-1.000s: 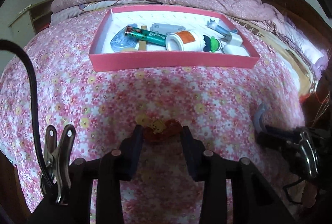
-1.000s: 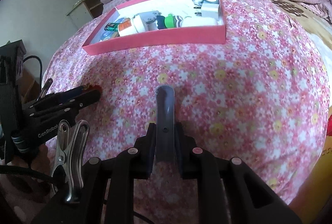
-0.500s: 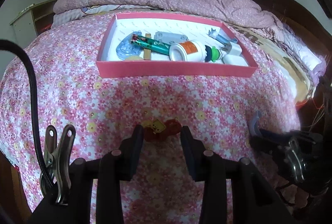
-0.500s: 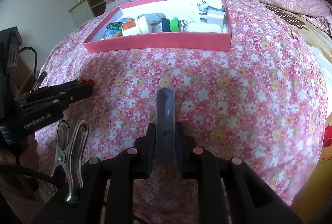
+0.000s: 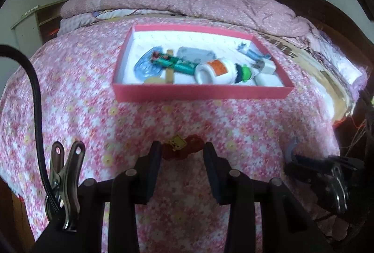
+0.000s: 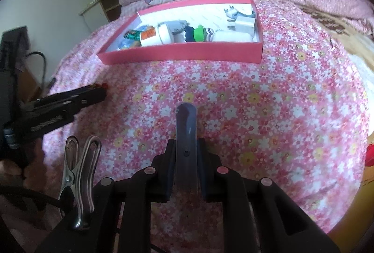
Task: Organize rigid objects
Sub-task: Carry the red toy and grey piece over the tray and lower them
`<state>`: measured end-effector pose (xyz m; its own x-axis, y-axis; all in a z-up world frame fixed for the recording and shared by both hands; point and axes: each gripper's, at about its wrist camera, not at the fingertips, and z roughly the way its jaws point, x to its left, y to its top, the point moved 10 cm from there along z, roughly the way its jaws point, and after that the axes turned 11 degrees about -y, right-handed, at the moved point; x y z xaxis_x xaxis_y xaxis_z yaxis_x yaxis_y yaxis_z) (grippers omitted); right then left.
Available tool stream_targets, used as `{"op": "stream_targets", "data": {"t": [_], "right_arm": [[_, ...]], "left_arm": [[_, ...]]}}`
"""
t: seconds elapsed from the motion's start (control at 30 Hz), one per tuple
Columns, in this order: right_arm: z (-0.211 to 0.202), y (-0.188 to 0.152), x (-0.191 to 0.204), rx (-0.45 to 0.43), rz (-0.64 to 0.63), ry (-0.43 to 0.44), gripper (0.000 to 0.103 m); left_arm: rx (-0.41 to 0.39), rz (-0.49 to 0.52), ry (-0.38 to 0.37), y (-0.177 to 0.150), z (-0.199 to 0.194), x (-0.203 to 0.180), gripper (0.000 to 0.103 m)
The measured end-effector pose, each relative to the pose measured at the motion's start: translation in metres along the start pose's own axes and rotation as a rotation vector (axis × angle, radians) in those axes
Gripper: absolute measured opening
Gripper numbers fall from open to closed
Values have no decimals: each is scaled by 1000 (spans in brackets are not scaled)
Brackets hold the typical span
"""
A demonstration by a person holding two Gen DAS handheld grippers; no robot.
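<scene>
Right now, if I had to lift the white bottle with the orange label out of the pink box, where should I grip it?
Grip the white bottle across its round body from above. It lies on its side, with the green-capped item against one end.

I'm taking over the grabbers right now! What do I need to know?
Left gripper: shut on a small red toy with a yellow piece.
Right gripper: shut on a grey-blue curved piece.
Both are above the flowered bedspread, short of the pink box.
Done: the box already holds a white bottle, a green tube, a white charger and other bits.
Left: carry both held things forward and put them in the box.
</scene>
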<state>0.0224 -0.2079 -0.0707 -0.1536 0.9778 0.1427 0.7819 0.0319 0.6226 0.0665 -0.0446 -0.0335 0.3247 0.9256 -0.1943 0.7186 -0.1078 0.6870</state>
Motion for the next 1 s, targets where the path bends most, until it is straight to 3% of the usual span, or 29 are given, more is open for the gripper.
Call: {"op": "stream_targets", "data": {"t": [0.23,0.6,0.83,1.0], "right_arm": [[-1,9,-1,19,32,20,19],[-9,52,7,-6,36,43,19],[-6,86,-5,-28,69,16,19],[0,119,-9,-58,83,16,19]], "left_arm": [[-16,0,-50,20,-3,-8,39],[-78,17,-62,72,-13,-7,39],[-85,54,-83,104,2,-10,39],[-71,26,-105,124,26,-12,39]]}}
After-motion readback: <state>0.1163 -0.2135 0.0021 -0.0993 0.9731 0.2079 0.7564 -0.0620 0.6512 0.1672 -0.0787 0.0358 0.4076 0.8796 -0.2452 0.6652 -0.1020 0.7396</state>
